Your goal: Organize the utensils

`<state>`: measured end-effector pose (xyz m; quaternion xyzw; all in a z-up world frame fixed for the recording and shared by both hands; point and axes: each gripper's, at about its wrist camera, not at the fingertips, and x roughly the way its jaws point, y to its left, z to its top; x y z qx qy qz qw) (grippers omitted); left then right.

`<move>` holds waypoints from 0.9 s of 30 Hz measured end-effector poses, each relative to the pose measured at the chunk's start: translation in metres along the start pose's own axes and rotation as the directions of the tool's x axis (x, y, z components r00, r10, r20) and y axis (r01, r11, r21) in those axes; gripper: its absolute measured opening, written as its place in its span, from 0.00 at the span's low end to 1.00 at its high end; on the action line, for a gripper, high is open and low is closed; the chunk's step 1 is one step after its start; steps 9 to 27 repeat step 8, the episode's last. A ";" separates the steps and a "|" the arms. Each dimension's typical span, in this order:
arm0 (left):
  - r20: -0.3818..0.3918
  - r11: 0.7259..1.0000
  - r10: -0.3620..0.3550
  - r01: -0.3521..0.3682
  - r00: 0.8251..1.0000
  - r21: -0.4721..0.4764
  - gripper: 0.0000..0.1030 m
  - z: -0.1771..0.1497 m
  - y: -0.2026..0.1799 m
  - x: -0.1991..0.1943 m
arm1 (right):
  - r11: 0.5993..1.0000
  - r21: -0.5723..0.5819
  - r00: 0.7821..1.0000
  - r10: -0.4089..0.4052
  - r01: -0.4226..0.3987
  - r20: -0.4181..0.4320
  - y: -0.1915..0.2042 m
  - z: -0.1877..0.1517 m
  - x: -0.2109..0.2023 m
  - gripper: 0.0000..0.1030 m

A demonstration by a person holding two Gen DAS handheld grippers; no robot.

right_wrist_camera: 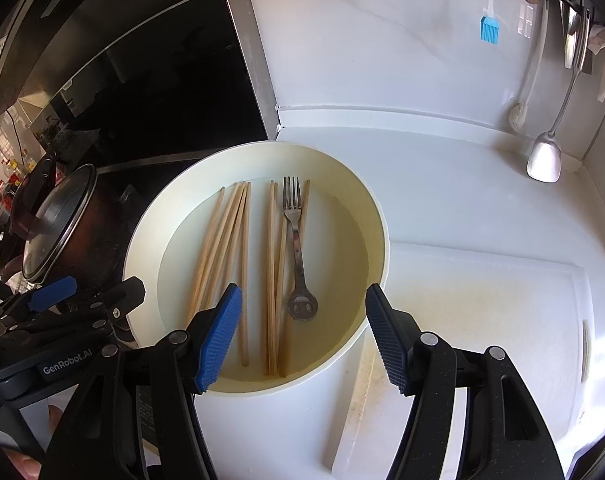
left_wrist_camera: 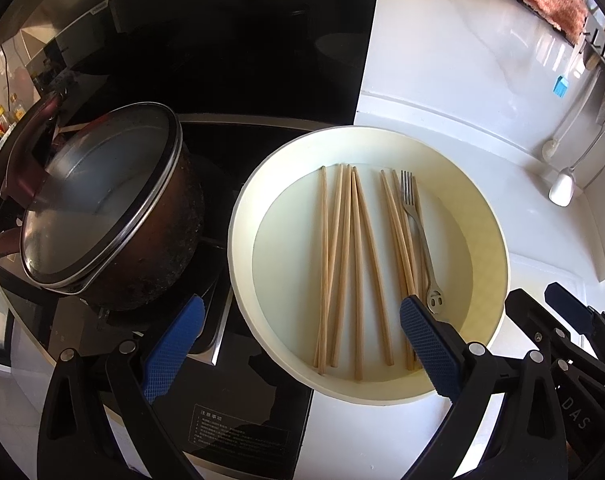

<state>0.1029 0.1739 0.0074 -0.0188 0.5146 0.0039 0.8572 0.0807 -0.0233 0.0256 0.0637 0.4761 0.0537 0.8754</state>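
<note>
A cream round basin (left_wrist_camera: pixel 487 216) (right_wrist_camera: pixel 376 220) sits on the white counter. In it lie several wooden chopsticks (left_wrist_camera: pixel 342 256) (right_wrist_camera: pixel 222 240) and a metal fork (left_wrist_camera: pixel 416 232) (right_wrist_camera: pixel 295 240) with a smiley handle end. My left gripper (left_wrist_camera: pixel 302 320) is open and empty, hovering over the basin's near left side. My right gripper (right_wrist_camera: pixel 302 312) is open and empty, hovering over the basin's near edge, with the fork handle between its fingers in view. The right gripper also shows at the right edge of the left wrist view (left_wrist_camera: pixel 574 320).
A brown pot with a glass lid (left_wrist_camera: pixel 102 200) (right_wrist_camera: pixel 58 224) stands on the black stove left of the basin. A ladle (right_wrist_camera: pixel 544 156), a white brush (right_wrist_camera: pixel 518 114) and a blue silicone brush (right_wrist_camera: pixel 489 28) hang on the back wall. A white cutting board (right_wrist_camera: pixel 482 320) lies right of the basin.
</note>
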 end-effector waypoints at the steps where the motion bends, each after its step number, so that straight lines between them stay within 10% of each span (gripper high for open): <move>1: -0.008 1.000 0.005 -0.005 1.000 -0.001 0.94 0.000 0.000 0.001 | 1.000 -0.001 1.000 0.001 -0.001 0.001 0.000 0.000 0.000 0.60; 27: -0.022 1.000 0.019 -0.019 1.000 -0.012 0.94 -0.001 0.003 0.003 | 1.000 0.002 1.000 0.001 -0.001 0.003 0.001 -0.001 0.000 0.60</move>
